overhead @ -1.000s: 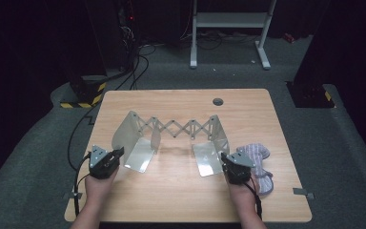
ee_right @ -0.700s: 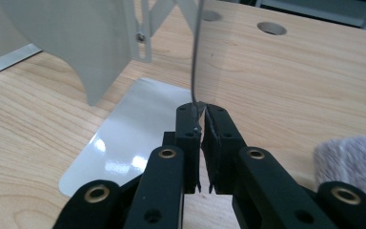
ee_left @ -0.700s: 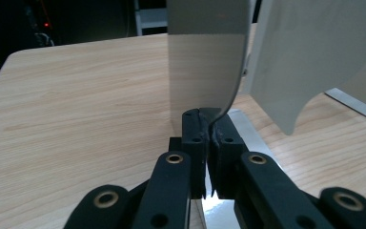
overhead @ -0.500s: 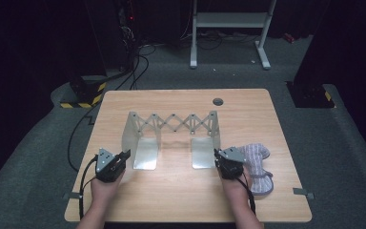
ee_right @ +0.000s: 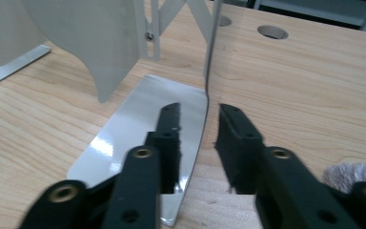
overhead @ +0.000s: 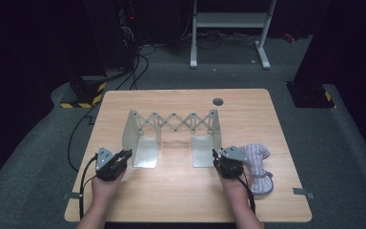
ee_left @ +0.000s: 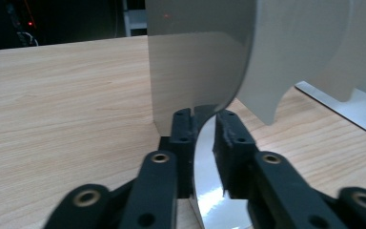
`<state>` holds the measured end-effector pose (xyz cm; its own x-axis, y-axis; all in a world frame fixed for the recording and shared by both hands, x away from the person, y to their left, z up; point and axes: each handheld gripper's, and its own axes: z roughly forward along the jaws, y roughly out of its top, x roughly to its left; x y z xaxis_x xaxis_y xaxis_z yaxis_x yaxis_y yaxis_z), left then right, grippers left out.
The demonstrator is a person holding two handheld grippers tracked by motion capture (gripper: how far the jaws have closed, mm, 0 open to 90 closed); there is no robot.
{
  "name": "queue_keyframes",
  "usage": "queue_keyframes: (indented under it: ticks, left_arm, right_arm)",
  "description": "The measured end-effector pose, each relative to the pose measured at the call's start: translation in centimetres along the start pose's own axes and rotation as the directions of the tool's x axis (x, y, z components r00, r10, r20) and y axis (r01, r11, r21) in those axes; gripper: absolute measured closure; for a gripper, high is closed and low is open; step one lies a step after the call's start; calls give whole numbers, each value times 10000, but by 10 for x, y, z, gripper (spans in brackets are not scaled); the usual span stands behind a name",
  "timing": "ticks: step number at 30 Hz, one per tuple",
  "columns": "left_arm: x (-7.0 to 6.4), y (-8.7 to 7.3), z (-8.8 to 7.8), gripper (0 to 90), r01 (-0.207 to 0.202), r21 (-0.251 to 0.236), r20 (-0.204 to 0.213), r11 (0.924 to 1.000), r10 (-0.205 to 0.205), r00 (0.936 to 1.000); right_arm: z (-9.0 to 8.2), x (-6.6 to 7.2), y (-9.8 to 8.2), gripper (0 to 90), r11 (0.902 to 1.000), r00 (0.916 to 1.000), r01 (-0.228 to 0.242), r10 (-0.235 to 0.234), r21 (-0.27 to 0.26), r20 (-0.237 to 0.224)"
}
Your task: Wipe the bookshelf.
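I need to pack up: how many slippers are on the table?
1: the grey slipper lies at the table's right side, beside the right gripper. A second may hide beneath it.

The surface (overhead: 181, 191) was viewed from above, facing forward; each tongs-mounted view looked closely along it; the metal rack (overhead: 171, 136) was shared

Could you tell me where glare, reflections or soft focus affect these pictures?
High view: even light on the table, dark surroundings, a sharp picture. Left gripper view: the left hand-held gripper is sharp, while the metal bookend near the lens looks soft and mirrors the jaws. Right gripper view: white glare on the bookend's base plate, with the right hand-held gripper reflected in it.
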<state>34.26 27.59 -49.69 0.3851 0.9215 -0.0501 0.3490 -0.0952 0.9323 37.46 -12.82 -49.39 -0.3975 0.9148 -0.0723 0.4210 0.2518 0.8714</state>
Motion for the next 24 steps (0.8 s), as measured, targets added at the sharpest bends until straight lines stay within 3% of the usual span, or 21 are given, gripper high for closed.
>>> queue_keyframes:
  ticks: [3, 8, 11, 13, 16, 19, 21, 24]
  left_arm:
    - [-1, 1, -9, 605, 256, 50, -146, 9997, -256, 9996]
    - [-14, -5, -29, 509, 151, -184, -21, 9997, -151, 9999]
    - [-23, -15, -32, 485, 364, -179, 396, 9992, -357, 9986]
    - [-33, -20, -29, 473, 361, 70, 895, 9993, -366, 9953]
    - [-52, -25, -20, 465, -504, 462, 1494, 9977, 430, 9878]
    - [-64, -26, -11, 460, -1118, 603, 1897, 9919, 986, 9769]
    - [-67, -26, -9, 460, -1418, 669, 1924, 9876, 1267, 9731]
    - [-65, -27, -9, 460, -1464, 722, 1915, 9866, 1304, 9728]
  right_arm:
    - [-9, 1, -2, 569, 9999, 10000, -54, 54, -124, -19]
    - [-25, 6, -9, 484, 9997, 9994, -187, 182, -167, -283]
    - [-31, 10, -12, 501, 9998, 9984, -185, 180, -82, -535]
    - [-35, 14, -13, 542, 9997, 9977, -192, 181, -166, -651]
    - [-37, 20, -14, 572, 9995, 9953, -224, 202, -226, -950]
    - [-35, 30, -18, 578, 9998, 9929, 104, -122, -161, -1180]
    - [-31, 36, -20, 571, 9994, 9903, 338, -350, -114, -1346]
    - [-29, 42, -21, 558, 9980, 9879, 618, -632, -138, -1414]
